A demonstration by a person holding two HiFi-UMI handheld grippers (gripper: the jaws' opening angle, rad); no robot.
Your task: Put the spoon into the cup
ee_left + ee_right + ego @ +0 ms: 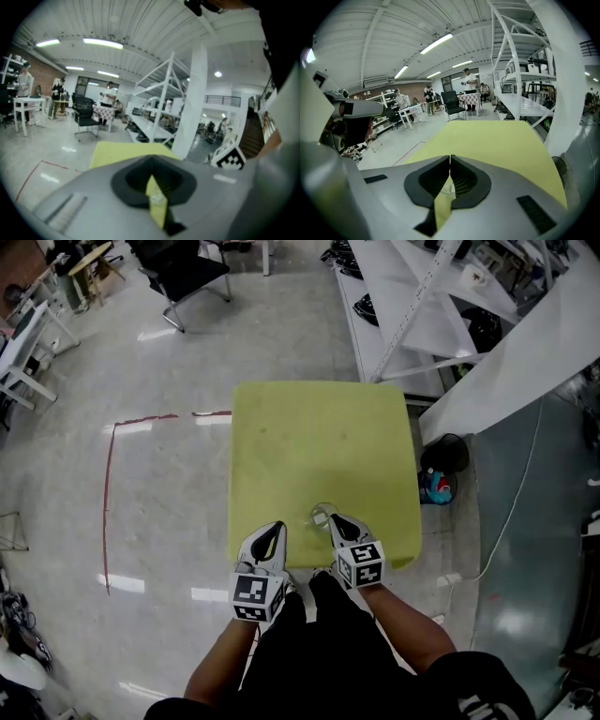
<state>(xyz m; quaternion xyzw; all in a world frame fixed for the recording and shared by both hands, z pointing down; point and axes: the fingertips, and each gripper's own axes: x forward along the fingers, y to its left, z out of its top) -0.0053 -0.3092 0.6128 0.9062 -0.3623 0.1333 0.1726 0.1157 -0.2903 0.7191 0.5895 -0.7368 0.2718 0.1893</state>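
Note:
A clear cup (322, 515) stands near the front edge of the yellow-green table (319, 446), just at the tip of my right gripper (334, 519). That gripper's jaws are closed together, and through the slit below them a bit of the cup's rim (447, 186) shows. My left gripper (277, 527) hovers over the table's front edge, left of the cup, with its jaws also together. A small pale glint (157, 198) sits in the gap under its jaws; I cannot tell what it is. I can make out no spoon in any view.
White metal shelving (441, 306) stands behind and right of the table. A dark round object (448, 454) and a blue item (436, 487) lie on the floor at the table's right. An office chair (183, 273) stands far back left. People stand in the distance.

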